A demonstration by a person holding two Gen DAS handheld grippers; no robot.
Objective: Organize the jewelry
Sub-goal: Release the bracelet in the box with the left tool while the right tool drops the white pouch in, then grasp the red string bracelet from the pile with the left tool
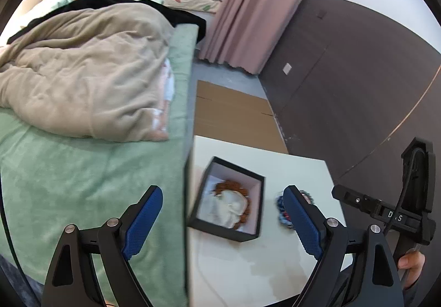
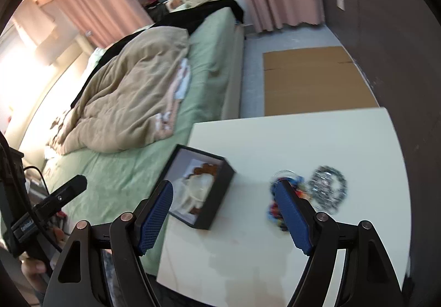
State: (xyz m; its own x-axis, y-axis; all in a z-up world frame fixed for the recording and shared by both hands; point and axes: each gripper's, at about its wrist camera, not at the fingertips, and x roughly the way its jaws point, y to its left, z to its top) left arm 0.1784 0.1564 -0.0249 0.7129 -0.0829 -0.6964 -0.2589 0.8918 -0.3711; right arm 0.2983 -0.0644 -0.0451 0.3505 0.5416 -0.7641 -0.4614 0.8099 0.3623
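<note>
A black open box (image 1: 249, 236) (image 2: 220, 196) stands on the white table (image 1: 275, 274) (image 2: 303, 141) near its left edge. Inside it lie a brown bead bracelet (image 1: 234, 187) (image 2: 205, 169) and a white cloth (image 1: 224, 209) (image 2: 193, 191). A multicoloured bead bracelet (image 1: 282, 211) (image 2: 275, 210) lies right of the box, partly behind a fingertip. A silver-black bracelet (image 2: 329, 188) lies further right. My left gripper (image 1: 223, 195) is open above the box. My right gripper (image 2: 224, 188) is open above the table, over the box's near right side. The right gripper's body (image 1: 386, 210) shows in the left wrist view.
A bed with a green sheet (image 1: 82, 183) (image 2: 124, 169) and a beige duvet (image 1: 82, 78) (image 2: 132, 91) borders the table's left side. Flat cardboard (image 1: 234, 114) (image 2: 311, 78) lies on the floor beyond the table. A dark wall (image 1: 358, 72) runs on the right.
</note>
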